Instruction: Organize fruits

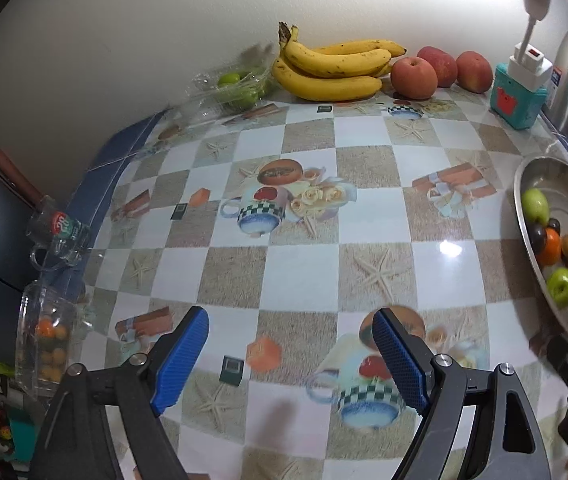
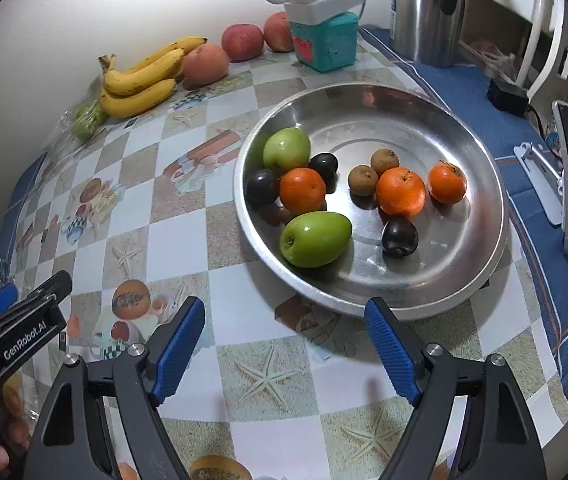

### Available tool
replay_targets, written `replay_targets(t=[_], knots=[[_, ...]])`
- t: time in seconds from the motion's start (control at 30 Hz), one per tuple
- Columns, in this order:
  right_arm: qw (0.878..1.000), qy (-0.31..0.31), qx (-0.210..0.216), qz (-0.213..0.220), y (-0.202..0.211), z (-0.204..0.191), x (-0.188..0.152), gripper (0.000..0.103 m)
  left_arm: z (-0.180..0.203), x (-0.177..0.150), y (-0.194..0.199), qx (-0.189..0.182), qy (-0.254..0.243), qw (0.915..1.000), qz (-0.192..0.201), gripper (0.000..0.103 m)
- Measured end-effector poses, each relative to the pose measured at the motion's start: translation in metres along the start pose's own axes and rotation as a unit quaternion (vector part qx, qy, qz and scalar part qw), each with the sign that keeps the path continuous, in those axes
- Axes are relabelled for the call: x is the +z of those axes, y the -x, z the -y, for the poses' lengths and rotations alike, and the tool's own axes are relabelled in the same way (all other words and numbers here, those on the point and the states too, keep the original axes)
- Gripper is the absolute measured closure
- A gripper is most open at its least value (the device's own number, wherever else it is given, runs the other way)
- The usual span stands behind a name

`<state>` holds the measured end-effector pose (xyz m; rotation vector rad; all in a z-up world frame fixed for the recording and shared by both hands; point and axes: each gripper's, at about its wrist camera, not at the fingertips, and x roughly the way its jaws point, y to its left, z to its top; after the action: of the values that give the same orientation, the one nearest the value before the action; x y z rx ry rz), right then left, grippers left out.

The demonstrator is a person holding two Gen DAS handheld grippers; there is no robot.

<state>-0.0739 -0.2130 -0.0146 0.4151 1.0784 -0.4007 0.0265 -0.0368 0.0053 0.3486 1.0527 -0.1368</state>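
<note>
Hovering over the checkered desk (image 1: 304, 264), the left tongs (image 1: 290, 354) stand spread wide, with nothing between the blue pads (image 1: 182, 360). The right tongs (image 2: 284, 350) are likewise spread and empty, just short of the near rim of the steel bowl (image 2: 460, 128).

Contents of the bowl, right wrist view: two green apples, one at the near left (image 2: 316, 239) and one at the far left (image 2: 286, 148); three oranges (image 2: 401, 191); three dark plums, one lying apart toward the near side (image 2: 399, 237); and two small brown fruits (image 2: 363, 180) side by side near the centre. The leftmost orange (image 2: 302, 190) touches a plum on each side.

Outside the bowl, along the far wall: a bunch of bananas (image 1: 336, 68), three red apples (image 1: 414, 77) just beside it, and a clear packet of green fruit (image 1: 236, 86) on the bananas' other side. A teal box (image 1: 518, 96) carrying a white power strip (image 1: 530, 66) stands beyond the apples, with a steel kettle (image 2: 428, 8) near it. At the desk's left edge, a glass mug (image 1: 60, 232) and a clear tub of small orange fruit (image 1: 46, 340) are seen in the left wrist view.
</note>
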Motion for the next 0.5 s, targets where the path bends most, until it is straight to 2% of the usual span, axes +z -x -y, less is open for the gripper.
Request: replay_targets(t=[0.03, 0.07, 0.5], knots=[[1.000, 0.001, -0.002, 0.004, 0.002, 0.000, -0.001, 0.007, -0.003, -0.004, 0.002, -0.005, 0.003, 1.0000, 0.000, 0.016], [1.000, 0.002, -0.004, 0.008, 0.004, -0.001, -0.001, 0.005, -0.004, -0.006, 0.002, -0.006, 0.004, 1.0000, 0.000, 0.016], [1.000, 0.013, -0.007, 0.013, 0.006, -0.005, -0.001, 0.005, -0.014, -0.011, 0.011, -0.006, 0.019, 0.9998, 0.010, 0.016]])
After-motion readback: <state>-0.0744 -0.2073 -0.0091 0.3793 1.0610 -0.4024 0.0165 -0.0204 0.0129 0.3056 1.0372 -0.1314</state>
